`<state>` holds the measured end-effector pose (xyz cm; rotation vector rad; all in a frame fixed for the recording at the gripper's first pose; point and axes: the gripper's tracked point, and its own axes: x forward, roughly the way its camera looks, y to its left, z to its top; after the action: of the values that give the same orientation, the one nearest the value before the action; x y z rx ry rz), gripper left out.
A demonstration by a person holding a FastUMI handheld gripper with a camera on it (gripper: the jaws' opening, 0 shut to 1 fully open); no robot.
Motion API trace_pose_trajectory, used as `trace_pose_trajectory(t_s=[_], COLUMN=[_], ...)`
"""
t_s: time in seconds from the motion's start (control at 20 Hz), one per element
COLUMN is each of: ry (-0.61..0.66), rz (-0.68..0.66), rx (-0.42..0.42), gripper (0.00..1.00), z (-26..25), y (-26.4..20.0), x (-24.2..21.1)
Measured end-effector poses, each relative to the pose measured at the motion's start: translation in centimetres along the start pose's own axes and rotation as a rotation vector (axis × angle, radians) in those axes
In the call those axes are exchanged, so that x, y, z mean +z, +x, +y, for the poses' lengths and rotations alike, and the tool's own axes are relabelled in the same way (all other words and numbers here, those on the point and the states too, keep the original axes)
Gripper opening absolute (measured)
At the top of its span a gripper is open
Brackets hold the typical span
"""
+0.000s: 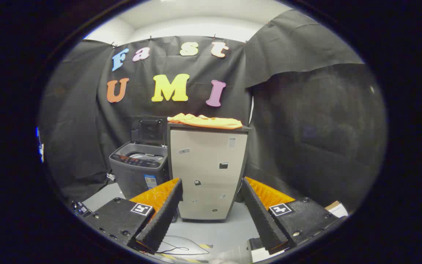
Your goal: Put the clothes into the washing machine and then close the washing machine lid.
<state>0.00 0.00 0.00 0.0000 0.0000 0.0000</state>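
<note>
Your gripper [211,185] sits lowest and closest, its two fingers [163,216] spread wide apart with nothing held between them. Beneath them you see a pale grey floor [214,231] with a thin dark cable [176,249] looping across it.

Just ahead, framed in the gap between the fingers, stands a pale cabinet [207,172] with a dark top and a few small stickers on its front. On top of that cabinet lies the orange clothes [204,121] bundle, spread flat along the top surface, well above the fingertips.

Touching or nearly touching the cabinet's left side, you have the grey washing machine [139,170], beyond your left finger. Its lid [150,131] is raised upright at the back, leaving the drum opening uncovered, and a dark control strip runs along the front rim. You cannot tell what, if anything, lies inside the drum.

Past the right finger, a small cardboard box [337,208] peeks out at floor level.
</note>
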Motion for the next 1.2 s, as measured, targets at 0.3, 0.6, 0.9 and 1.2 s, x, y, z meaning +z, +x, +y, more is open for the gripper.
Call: trace_pose_trajectory(t_s=[0.3,0.6,0.9,1.2], ry=[-0.002,0.012,0.004,0.005], rz=[-0.004,0.007,0.015,0.022], rx=[-0.004,-0.023,-0.045,-0.066], gripper=[1.00,1.00,1.00,1.00], z=[0.3,-0.2,-0.3,-0.1], y=[0.6,1.0,1.0,1.7], x=[0.2,-0.1,0.7,3.6])
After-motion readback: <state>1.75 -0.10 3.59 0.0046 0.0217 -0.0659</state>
